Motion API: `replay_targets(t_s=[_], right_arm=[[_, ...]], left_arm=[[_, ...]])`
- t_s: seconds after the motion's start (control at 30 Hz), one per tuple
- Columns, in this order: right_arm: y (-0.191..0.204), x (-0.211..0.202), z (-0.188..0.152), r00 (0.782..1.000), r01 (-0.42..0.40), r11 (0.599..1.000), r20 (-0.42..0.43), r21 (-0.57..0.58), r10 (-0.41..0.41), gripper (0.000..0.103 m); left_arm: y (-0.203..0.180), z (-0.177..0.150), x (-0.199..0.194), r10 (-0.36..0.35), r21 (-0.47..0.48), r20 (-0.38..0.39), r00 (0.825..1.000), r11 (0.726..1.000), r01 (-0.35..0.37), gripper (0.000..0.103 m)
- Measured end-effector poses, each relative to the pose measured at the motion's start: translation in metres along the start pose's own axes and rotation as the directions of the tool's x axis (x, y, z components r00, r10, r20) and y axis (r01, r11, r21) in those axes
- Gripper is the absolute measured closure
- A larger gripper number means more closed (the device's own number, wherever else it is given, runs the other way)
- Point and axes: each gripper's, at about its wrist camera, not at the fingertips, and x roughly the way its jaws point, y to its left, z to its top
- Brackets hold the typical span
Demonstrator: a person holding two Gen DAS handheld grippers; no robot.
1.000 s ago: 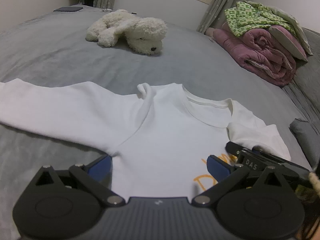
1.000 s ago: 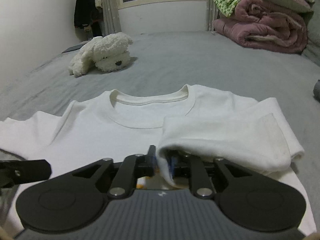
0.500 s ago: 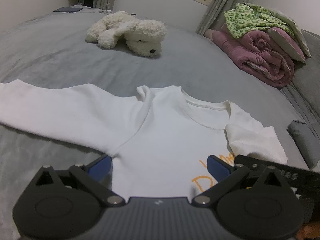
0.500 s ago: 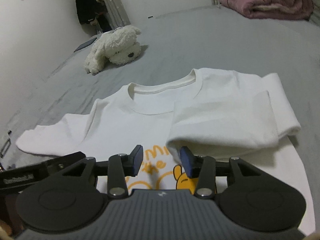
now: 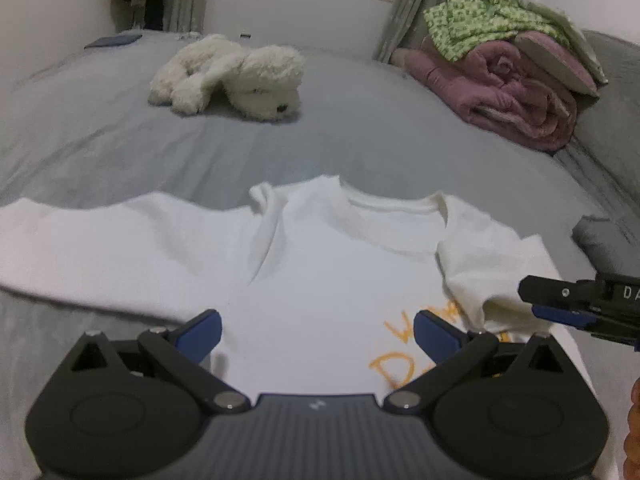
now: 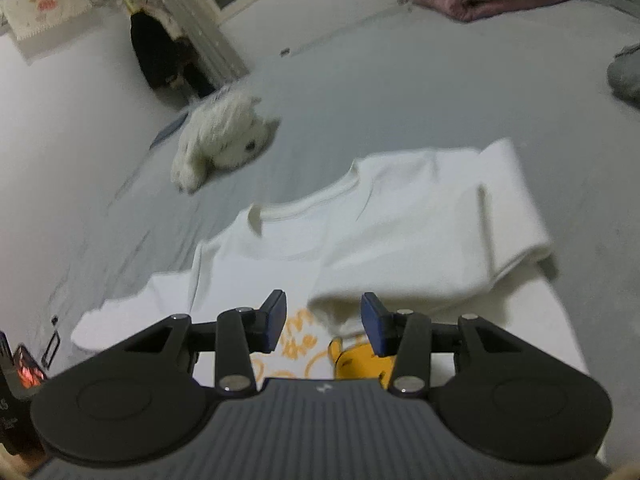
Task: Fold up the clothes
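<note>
A white long-sleeved shirt [image 5: 328, 264] with an orange print lies flat on the grey bed; it also shows in the right wrist view [image 6: 360, 248]. Its right sleeve [image 6: 436, 256] is folded in over the chest. Its left sleeve [image 5: 100, 240] lies stretched out to the left. My left gripper [image 5: 318, 332] is open and empty above the shirt's lower chest. My right gripper [image 6: 324, 322] is open and empty, just short of the folded sleeve's cuff, and shows at the right edge of the left wrist view [image 5: 580, 304].
A white plush dog [image 5: 232, 76] lies beyond the collar. Rolled pink and green bedding [image 5: 508, 64] is piled at the back right. A small grey cloth [image 5: 600, 236] lies at the right. The grey bed [image 5: 360, 140] spreads all around.
My right gripper opened and let go of the right sleeve, leaving it folded on the chest, then drew back and tilted left. My left gripper stayed open and lifted slightly.
</note>
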Motion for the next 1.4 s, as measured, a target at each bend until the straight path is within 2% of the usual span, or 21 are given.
replay_targets(t_s=[0.1,0.23,0.4,0.7,0.97,1.17,1.4], right_arm=[[-0.013,-0.003,0.005,0.999,0.037,0.999,0.03,0.021,-0.038,0.057],[-0.031,-0.004,0.009,0.992,0.104,0.993,0.064,0.05,-0.107,0.057],[-0.048,-0.003,0.011,0.987,0.134,0.987,0.072,0.085,-0.14,0.057],[-0.06,-0.003,0.008,0.991,0.119,0.985,0.048,0.123,-0.126,0.057],[-0.054,-0.003,0.007,0.991,0.109,0.988,0.071,0.106,-0.117,0.058],[-0.05,-0.003,0.006,0.989,0.101,0.991,0.1,0.088,-0.109,0.076],[-0.045,-0.006,0.007,0.988,0.062,0.996,0.14,0.059,-0.07,0.087]], left_arm=[[0.003,-0.007,0.006,-0.026,-0.022,0.025,0.999,0.999,0.027,0.001],[0.009,-0.011,0.014,-0.007,-0.062,0.022,1.0,0.998,0.008,0.001],[0.013,-0.01,0.012,0.005,-0.081,0.02,1.0,0.997,-0.003,0.001],[0.01,-0.012,0.009,0.01,-0.066,0.002,1.0,0.998,-0.01,0.001],[0.012,-0.011,0.007,0.014,-0.069,0.007,1.0,0.998,-0.014,0.001],[0.014,-0.008,0.007,0.015,-0.086,0.01,1.0,0.996,-0.014,0.001],[0.013,-0.008,0.007,0.014,-0.089,0.009,1.0,0.996,-0.014,0.001]])
